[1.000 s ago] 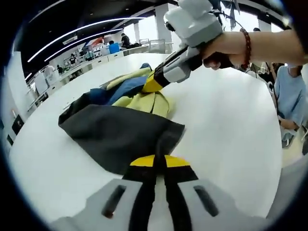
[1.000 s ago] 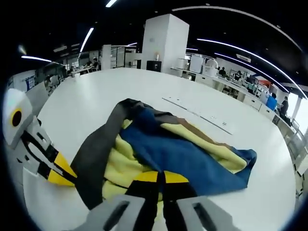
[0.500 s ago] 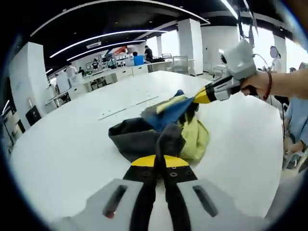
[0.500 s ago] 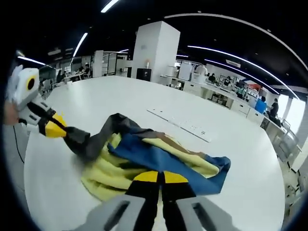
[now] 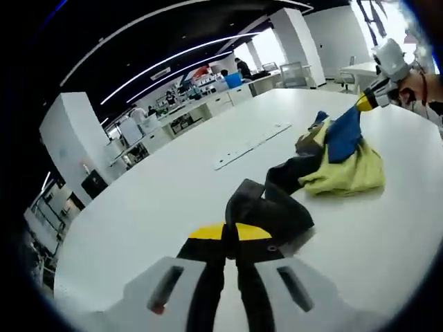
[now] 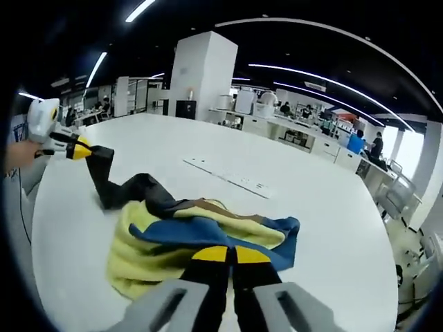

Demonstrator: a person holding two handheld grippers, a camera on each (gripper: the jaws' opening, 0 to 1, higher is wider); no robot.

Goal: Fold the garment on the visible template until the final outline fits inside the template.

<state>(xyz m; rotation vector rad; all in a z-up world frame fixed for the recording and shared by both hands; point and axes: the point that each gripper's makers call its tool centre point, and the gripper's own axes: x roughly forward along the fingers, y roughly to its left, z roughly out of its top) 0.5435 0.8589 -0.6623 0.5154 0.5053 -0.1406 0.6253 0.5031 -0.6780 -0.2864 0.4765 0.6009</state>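
Note:
The garment is a crumpled piece in yellow, blue and dark grey, lying on a white table. My left gripper is shut on the dark grey end. At the far right, my right gripper holds the blue part up. In the right gripper view, my right gripper is shut on the blue cloth, with yellow folds beneath it. A dark grey strip runs left to my left gripper. A thin printed template line lies beyond the garment.
The same template line shows behind the garment in the left gripper view. A hand holds the left gripper. A white pillar and rows of desks with people stand past the table's far edge.
The two grippers have drawn apart. The dark grey end has been pulled out of the pile into a long strip, while the blue and yellow part stays with the right gripper.

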